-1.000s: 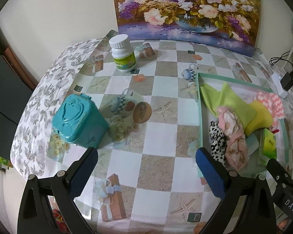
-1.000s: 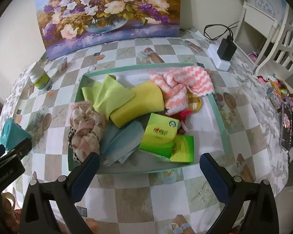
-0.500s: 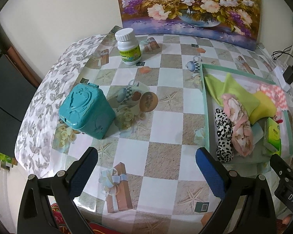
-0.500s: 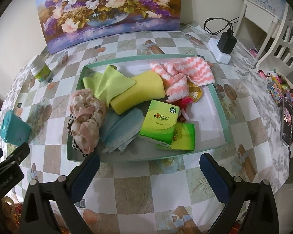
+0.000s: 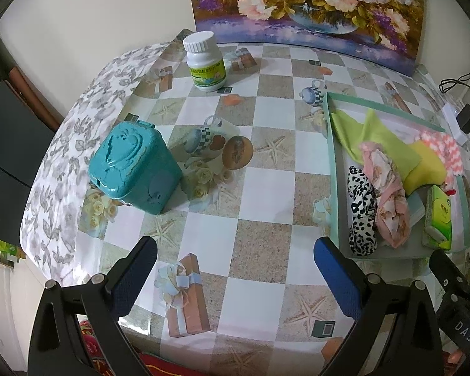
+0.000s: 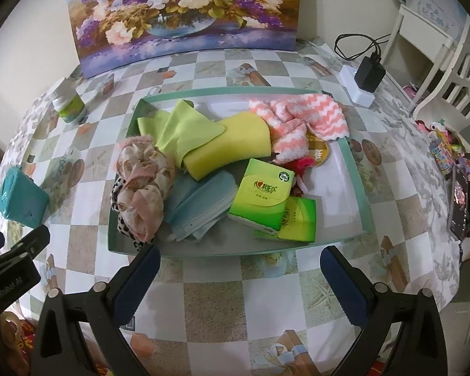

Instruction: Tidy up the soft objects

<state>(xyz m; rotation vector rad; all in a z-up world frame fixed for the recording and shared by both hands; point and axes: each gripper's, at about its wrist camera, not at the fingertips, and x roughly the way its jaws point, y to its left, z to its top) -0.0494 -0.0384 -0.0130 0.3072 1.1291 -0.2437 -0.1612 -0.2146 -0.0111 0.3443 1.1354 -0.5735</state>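
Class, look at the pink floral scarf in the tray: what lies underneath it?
A black-and-white spotted cloth pokes out beneath the pink floral scarf along its left and near edges. How far it extends underneath, and whether anything else lies there, is covered by the scarf.

Left tongs (image 5: pixel 235 260) gaping over table (image 5: pixel 260 188); teal box (image 5: pixel 134 172) left.

Each hand-held gripper (image 5: pixel 235 260) (image 6: pixel 239 266) has black screwed arms tipped with blue pads.

Left hand-held gripper (image 5: pixel 235 263) and right hand-held gripper (image 6: pixel 239 266), apparently both agape, empty.
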